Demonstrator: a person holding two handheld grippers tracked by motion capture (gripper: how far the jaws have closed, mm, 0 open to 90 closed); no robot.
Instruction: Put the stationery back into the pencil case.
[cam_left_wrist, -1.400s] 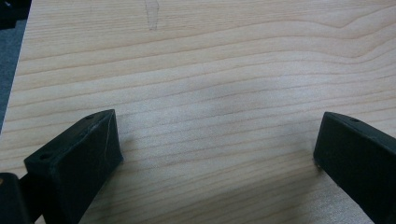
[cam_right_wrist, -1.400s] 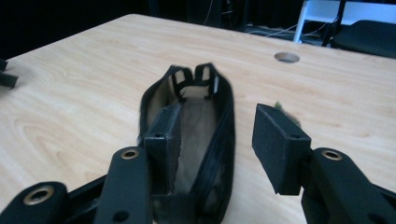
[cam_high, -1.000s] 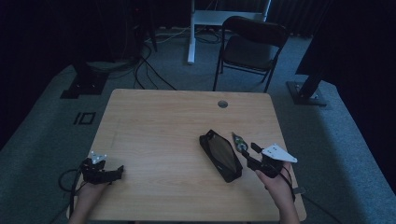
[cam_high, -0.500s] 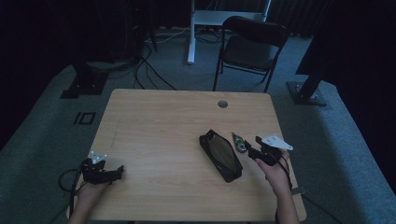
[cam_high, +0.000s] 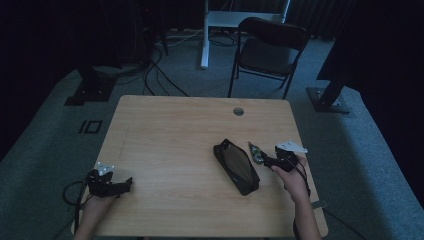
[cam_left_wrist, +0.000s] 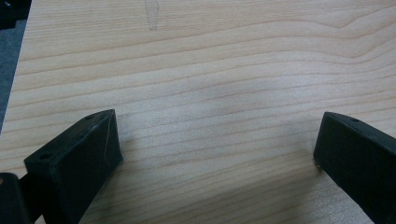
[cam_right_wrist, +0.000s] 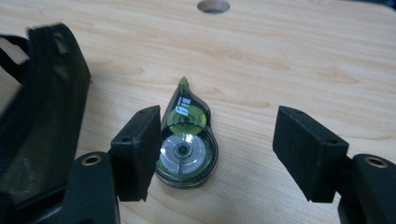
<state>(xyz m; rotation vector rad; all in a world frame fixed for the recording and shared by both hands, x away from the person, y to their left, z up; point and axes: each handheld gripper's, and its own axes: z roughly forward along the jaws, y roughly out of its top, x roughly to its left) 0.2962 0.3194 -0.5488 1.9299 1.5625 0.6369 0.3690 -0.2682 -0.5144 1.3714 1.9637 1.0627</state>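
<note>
Two fingers of the right gripper (cam_right_wrist: 215, 154) are spreading wide, pinching nothing, as it is coming down over the correction tape (cam_right_wrist: 187, 142) lying flat on the desk (cam_right_wrist: 289, 60) beside the black pouch (cam_right_wrist: 37, 116), readying a pickup.

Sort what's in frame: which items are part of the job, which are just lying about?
In the job:
- correction tape dispenser, flat on the table between the open right claw jaws, which have just been opening
- black mesh pouch, lying beside it

Just there:
- left claw, open over bare table
- folding chair beyond the table
- cable hole in the tabletop
</note>
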